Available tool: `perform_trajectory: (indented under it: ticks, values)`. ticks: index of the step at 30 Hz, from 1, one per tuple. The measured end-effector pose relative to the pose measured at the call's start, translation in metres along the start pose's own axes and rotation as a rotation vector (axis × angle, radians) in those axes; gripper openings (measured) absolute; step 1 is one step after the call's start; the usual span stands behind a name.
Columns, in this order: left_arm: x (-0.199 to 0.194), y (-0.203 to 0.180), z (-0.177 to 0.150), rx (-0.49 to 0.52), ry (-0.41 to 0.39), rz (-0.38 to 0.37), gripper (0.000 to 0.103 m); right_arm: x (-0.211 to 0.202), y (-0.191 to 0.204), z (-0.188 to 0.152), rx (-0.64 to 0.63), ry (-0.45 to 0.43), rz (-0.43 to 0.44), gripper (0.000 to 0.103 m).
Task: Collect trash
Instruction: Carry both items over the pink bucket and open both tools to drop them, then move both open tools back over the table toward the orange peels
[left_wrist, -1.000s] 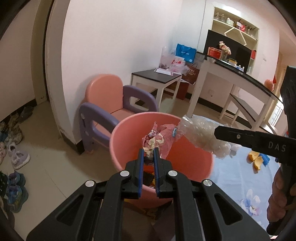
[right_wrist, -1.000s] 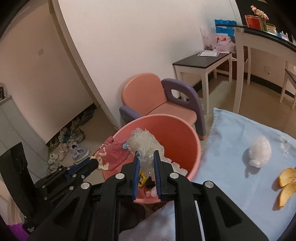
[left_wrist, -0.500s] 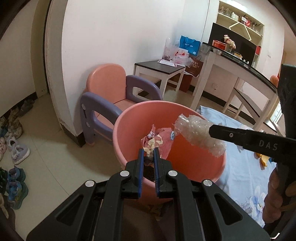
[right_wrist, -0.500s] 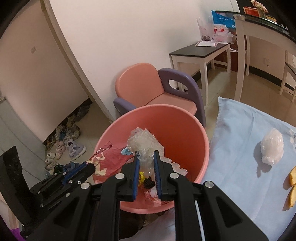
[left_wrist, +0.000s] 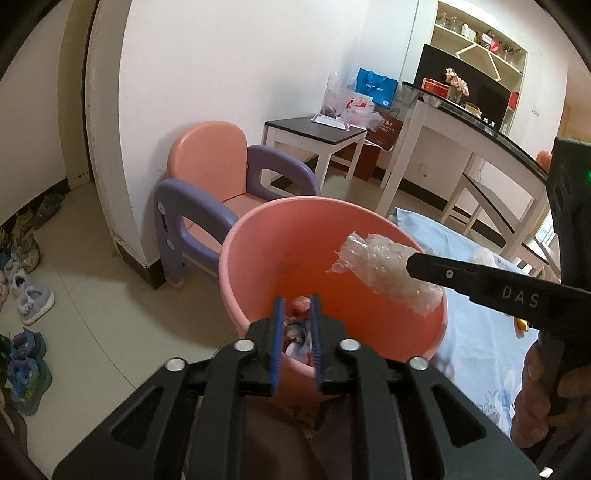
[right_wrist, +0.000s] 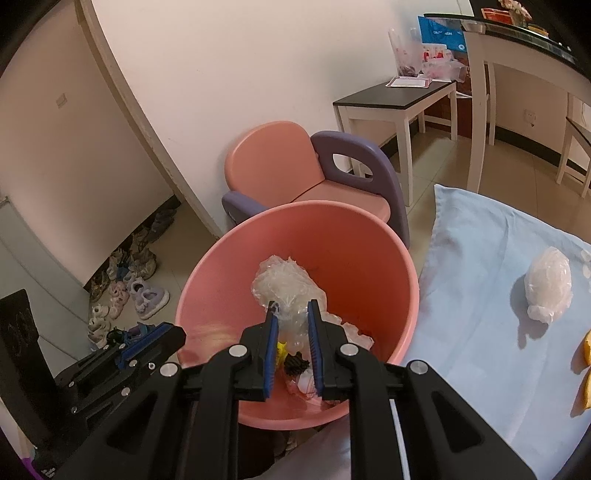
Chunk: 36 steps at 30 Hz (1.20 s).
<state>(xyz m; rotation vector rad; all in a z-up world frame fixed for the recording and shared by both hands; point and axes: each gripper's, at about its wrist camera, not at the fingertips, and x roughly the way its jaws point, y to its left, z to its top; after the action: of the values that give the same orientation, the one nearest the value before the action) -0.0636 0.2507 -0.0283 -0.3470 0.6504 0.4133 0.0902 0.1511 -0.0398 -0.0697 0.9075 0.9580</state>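
Note:
A pink plastic bucket (left_wrist: 236, 258) (right_wrist: 369, 236) stands on the floor by the table and holds trash. My left gripper (left_wrist: 296, 302) is open over its near rim; the red wrapper (left_wrist: 299, 306) lies loose below the jaws inside the bucket. My right gripper (right_wrist: 291, 308) is over the bucket, shut on a crumpled clear plastic bag (right_wrist: 284, 286) (left_wrist: 384, 262). Another clear plastic bag (right_wrist: 546, 286) and orange peels (right_wrist: 585, 369) lie on the light blue tablecloth (right_wrist: 480, 295).
A pink and purple child's chair (left_wrist: 218, 177) (right_wrist: 314, 170) stands right behind the bucket. Several shoes (right_wrist: 129, 295) lie along the wall at left. A small dark-topped table (left_wrist: 317, 133) and a long white table (left_wrist: 472, 147) stand farther back.
My left gripper has opened and let go of the red wrapper, which has dropped into the bucket. Both grippers have come lower over the bucket. The right gripper still holds the clear bag.

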Motion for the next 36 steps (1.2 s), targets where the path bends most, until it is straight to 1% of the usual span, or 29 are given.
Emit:
perform_trajectory:
  ticks: [2,6,7,8,9,12,14,24,31,36]
  values:
    - [-0.002,-0.002,0.0,0.004,-0.008,0.0,0.033,-0.002,0.0,0.0,0.003,-0.003,-0.001,0.016]
    - [-0.004,-0.005,0.0,0.005,-0.018,-0.004,0.034,-0.005,-0.002,0.001,0.01,-0.011,0.003,0.018]
    - [-0.004,-0.005,0.0,0.004,-0.017,-0.006,0.034,-0.005,-0.002,0.001,0.013,-0.014,0.003,0.022]
    - [-0.005,-0.005,0.001,0.002,-0.017,-0.008,0.034,-0.006,-0.003,0.001,0.014,-0.016,0.002,0.029]
    - [-0.005,-0.005,0.001,0.0,-0.017,-0.009,0.034,-0.007,-0.004,0.002,0.015,-0.022,0.001,0.032]
    - [-0.007,-0.006,0.001,-0.005,-0.015,-0.011,0.034,-0.01,-0.004,0.001,0.011,-0.026,0.0,0.033]
    - [-0.007,-0.006,0.001,-0.004,-0.015,-0.009,0.034,-0.013,-0.005,0.0,0.007,-0.032,-0.001,0.045]
    - [-0.01,-0.013,0.003,0.006,-0.013,-0.011,0.034,-0.039,-0.007,-0.012,-0.029,-0.078,-0.037,0.047]
    - [-0.016,-0.032,0.005,0.045,-0.029,-0.029,0.034,-0.063,-0.029,-0.023,0.011,-0.101,-0.062,0.047]
    - [-0.017,-0.05,0.007,0.067,-0.029,-0.041,0.034,-0.084,-0.05,-0.037,0.046,-0.122,-0.101,0.047]
